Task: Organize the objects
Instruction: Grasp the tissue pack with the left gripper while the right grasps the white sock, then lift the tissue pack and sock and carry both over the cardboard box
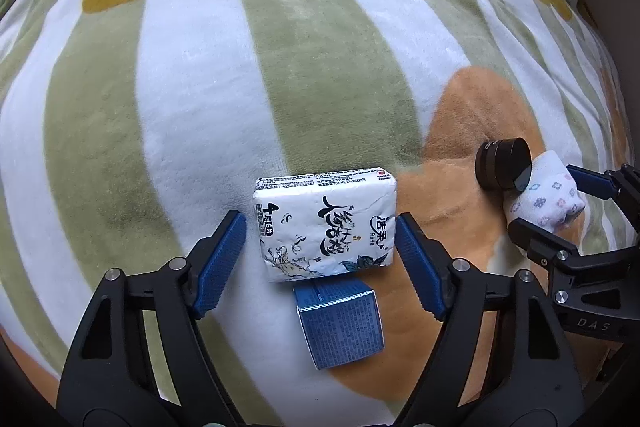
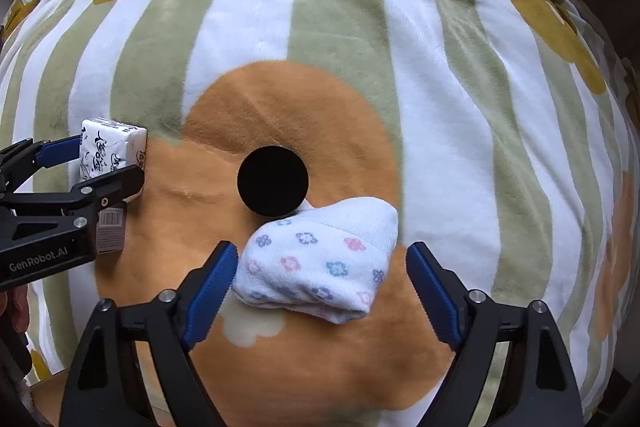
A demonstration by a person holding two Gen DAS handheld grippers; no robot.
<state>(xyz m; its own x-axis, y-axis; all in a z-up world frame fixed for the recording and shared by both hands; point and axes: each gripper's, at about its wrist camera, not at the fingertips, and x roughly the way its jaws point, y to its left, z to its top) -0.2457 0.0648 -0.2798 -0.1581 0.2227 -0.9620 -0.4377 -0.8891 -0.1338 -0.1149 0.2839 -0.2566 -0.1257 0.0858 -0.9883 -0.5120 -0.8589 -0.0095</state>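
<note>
A white tissue pack (image 1: 325, 223) with black script lies on the striped blanket between the fingers of my open left gripper (image 1: 320, 251), untouched by the pads. A blue box (image 1: 340, 323) lies just below it. My right gripper (image 2: 320, 283) is open around a rolled white sock (image 2: 320, 259) with small flowers; the pads stand slightly apart from it. A round black case (image 2: 273, 181) lies just beyond the sock. The left wrist view shows the sock (image 1: 546, 195), the case (image 1: 502, 165) and the right gripper (image 1: 560, 203) at the right.
A plush blanket (image 1: 200, 87) with green and white stripes and orange and mustard flowers covers the whole surface. The left gripper (image 2: 100, 163) with the tissue pack (image 2: 108, 151) shows at the left of the right wrist view.
</note>
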